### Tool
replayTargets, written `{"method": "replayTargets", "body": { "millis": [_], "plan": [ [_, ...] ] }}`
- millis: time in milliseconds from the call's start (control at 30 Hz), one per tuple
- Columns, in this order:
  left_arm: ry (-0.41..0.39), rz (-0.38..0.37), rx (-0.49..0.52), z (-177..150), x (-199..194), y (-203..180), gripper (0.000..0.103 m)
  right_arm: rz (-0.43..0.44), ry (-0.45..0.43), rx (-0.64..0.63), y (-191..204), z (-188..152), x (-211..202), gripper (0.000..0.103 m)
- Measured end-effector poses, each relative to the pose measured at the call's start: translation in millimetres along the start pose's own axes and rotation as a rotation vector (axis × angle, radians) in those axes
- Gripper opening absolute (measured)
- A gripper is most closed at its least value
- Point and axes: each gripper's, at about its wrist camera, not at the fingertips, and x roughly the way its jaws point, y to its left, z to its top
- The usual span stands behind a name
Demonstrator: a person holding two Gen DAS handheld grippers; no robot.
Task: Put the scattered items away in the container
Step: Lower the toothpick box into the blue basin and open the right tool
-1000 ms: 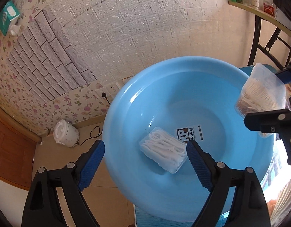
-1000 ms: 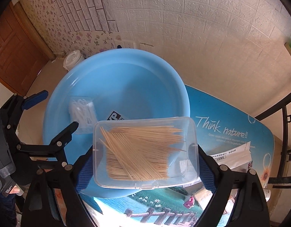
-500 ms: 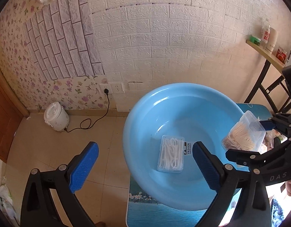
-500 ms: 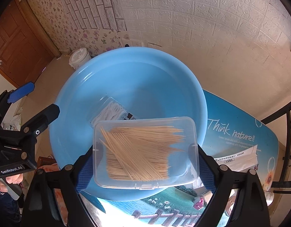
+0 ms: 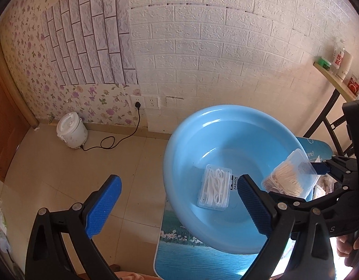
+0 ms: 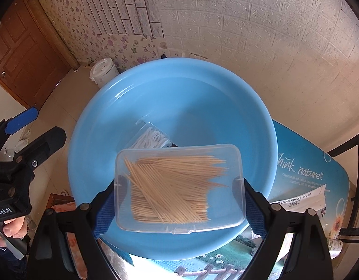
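Observation:
A big blue basin [image 5: 191, 144] [image 6: 105, 121] stands on a small table. In its bottom lies a clear box of white floss picks [image 5: 215, 190] [image 6: 155, 138]. My right gripper [image 6: 179, 200] is shut on a clear box of wooden toothpicks [image 6: 179, 187] [image 5: 289, 177], held above the basin's near side, its blue pads pressed on the box's two short ends. My left gripper [image 5: 178, 206] stands open and empty at the basin's left rim, one finger over the floor and the other over the basin; in the right wrist view it [image 6: 21, 128] sits at the left edge.
The table top [image 6: 305, 163] bears a blue nature print, with a white packet [image 6: 303, 200] on its right part. On the floor by the wall stands a white rice cooker [image 5: 72, 130] with its cord plugged in. A black-framed shelf [image 5: 335, 81] with bottles is at the right.
My left gripper has pulled back to the left and up, away from the floss pick box, and rolled. The right gripper has carried the toothpick box further over the basin.

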Motion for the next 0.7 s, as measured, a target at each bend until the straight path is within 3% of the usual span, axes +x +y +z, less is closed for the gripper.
{"method": "replayTargets", "body": {
  "millis": [333, 400, 533, 700],
  "plan": [
    [0.004, -0.01, -0.003, -1, -3, 1, 0.101, 0.008, 0.058, -0.018, 6, -4, 17, 0.094],
    [0.003, -0.01, -0.005, -1, -4, 2, 0.101, 0.013, 0.062, -0.022, 7, -6, 18, 0.1],
    [-0.001, -0.011, -0.007, -2, -6, 2, 0.101, 0.048, -0.055, -0.051, 9, -7, 3, 0.103],
    [0.0, -0.018, -0.006, -3, -7, 0, 0.101, 0.075, -0.126, -0.063, 7, -11, -10, 0.103]
  ]
}}
